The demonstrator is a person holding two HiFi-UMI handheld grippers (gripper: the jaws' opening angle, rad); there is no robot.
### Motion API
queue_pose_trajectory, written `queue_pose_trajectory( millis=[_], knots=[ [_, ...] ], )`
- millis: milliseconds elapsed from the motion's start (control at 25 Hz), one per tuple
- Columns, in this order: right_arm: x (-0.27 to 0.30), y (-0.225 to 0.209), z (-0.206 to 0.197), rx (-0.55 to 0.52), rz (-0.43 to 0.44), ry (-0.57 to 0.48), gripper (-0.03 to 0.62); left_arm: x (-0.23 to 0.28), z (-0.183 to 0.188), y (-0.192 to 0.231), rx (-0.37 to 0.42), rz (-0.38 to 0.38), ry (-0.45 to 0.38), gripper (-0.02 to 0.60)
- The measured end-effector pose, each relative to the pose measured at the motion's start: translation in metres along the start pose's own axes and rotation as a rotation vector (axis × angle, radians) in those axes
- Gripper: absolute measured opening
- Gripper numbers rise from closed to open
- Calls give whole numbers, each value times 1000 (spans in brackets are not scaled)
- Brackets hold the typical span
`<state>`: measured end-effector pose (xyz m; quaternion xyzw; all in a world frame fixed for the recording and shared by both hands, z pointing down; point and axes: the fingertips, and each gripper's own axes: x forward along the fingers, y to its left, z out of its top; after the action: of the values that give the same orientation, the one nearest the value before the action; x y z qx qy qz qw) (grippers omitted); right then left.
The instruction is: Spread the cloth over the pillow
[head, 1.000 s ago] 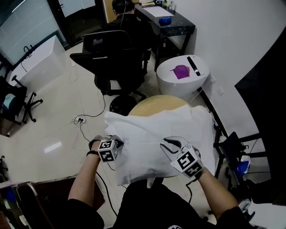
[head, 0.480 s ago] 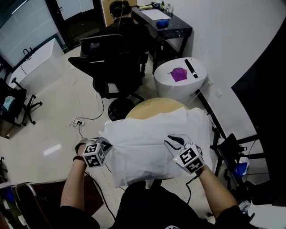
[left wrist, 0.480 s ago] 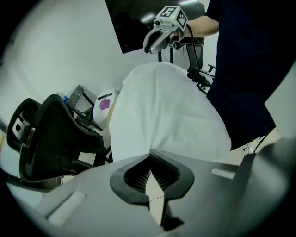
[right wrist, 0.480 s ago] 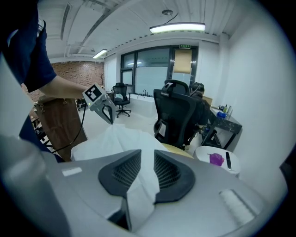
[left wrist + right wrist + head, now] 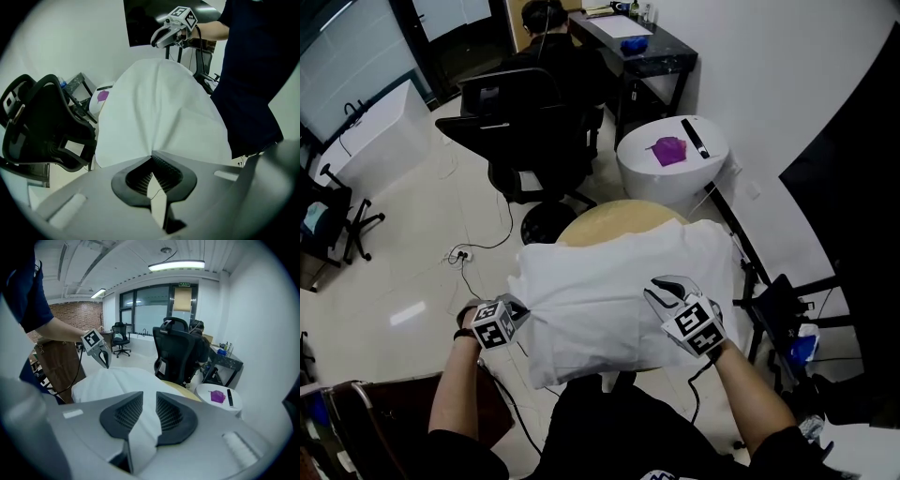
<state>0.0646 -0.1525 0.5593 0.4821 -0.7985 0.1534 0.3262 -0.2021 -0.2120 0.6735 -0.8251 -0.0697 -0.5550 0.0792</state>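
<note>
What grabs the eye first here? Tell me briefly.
A big white cloth lies puffed across the round wooden table at the head view's centre. The left gripper pinches its left edge, the right gripper its right side. Behind, a purple object sits on a white side table.

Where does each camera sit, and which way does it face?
Head view: on the person's head, facing steeply down at the cloth; forearms, left tool, right tool show.
Left gripper view: on the left tool, looking across the cloth; right tool, right arm, torso show.
Right gripper view: on the right tool, looking across it; left tool, left arm show.
Shared by all: the cloth.
</note>
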Motion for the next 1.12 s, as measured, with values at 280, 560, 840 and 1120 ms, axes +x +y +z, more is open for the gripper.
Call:
queue_pose_trajectory(
  millis=[280, 560, 840, 1120],
  knots=[
    [-29, -10, -18, 23, -26, -23, 97, -5, 7, -8, -63, 49, -18, 39],
    [-65, -5, -35, 16, -19, -70, 98, -34, 19, -43, -143, 133, -53, 127],
    [-81, 16, -49, 6, 9, -73, 98, -33, 13, -123, -204, 112, -39, 181],
    [-87, 54, -38, 1, 11, -87, 98, -10, -16, -180, -255, 114, -26, 244]
  ],
)
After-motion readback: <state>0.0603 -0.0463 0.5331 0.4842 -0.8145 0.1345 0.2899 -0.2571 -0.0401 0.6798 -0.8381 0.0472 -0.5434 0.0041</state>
